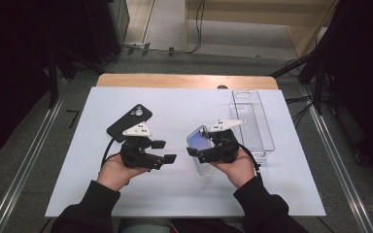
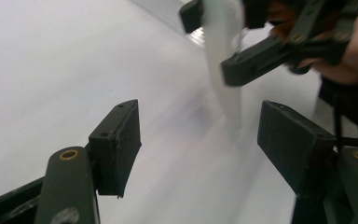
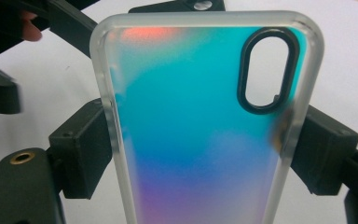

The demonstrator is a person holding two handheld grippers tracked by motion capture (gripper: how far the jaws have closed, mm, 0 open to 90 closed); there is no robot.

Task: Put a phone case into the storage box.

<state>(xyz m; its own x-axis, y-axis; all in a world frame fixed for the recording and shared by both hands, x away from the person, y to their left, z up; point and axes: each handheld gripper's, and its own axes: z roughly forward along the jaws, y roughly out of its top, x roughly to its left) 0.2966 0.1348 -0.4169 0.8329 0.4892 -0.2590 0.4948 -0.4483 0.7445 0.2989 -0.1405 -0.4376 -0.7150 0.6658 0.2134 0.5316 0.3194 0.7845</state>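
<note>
Phone case (image 3: 200, 130) (iridescent, clear-rimmed): clamped by its long edges in right gripper (image 1: 209, 145), raised above table (image 1: 184, 194). Left gripper (image 1: 162, 151) gapes empty alongside. Step judged: carrying case; next, fit onto black phone (image 1: 128, 121).

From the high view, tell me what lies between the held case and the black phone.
The left claw, open, sits on the line from the case to the phone. Otherwise only bare table.

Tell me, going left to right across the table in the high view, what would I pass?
Black phone → left gripper, jaws open → right gripper clamping the iridescent phone case → clear plastic tray.
</note>
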